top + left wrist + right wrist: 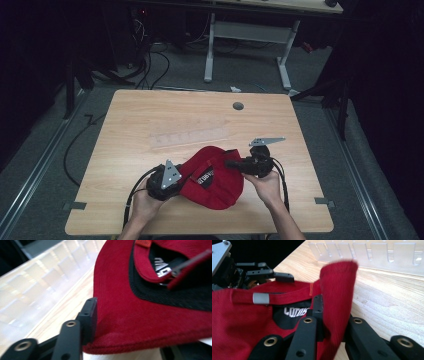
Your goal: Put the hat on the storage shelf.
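Observation:
A red cap (215, 187) with a black lining lies upside down near the table's front edge, between both grippers. My left gripper (186, 179) reaches in from the left. In the left gripper view one pad (90, 315) lies flush against the cap's (140, 315) red side, and the cap hides the other jaw. My right gripper (231, 163) comes from the right. Its jaws are shut on a raised fold of the cap's back edge (337, 290), beside the red strap with a grey clasp (261, 298).
A clear plastic tray with several compartments (190, 135) lies across the wooden table (150, 110) just beyond the cap. A round cable hole (238, 106) sits near the far edge. Cables trail from both grippers towards the person.

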The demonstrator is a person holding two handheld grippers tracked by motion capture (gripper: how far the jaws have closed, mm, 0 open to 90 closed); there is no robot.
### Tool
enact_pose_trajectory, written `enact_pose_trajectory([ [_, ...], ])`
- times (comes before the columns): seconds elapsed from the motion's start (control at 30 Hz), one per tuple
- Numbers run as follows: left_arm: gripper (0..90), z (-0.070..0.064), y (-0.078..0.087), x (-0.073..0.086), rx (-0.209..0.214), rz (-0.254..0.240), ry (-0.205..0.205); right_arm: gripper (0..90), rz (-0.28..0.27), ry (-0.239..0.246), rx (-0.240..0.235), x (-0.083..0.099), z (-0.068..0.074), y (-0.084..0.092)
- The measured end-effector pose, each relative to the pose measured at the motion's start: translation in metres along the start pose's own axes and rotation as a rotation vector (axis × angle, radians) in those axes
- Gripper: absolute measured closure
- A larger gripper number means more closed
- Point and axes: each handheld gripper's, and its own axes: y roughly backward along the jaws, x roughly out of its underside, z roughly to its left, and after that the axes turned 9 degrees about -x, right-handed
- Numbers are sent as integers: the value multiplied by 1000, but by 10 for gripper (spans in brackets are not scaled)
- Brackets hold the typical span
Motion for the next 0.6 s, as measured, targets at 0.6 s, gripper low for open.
enact_pose_trajectory([
  [0.6,830,-3,10,-12,41,48,-45,572,-173,102,158,-8,8,17],
])
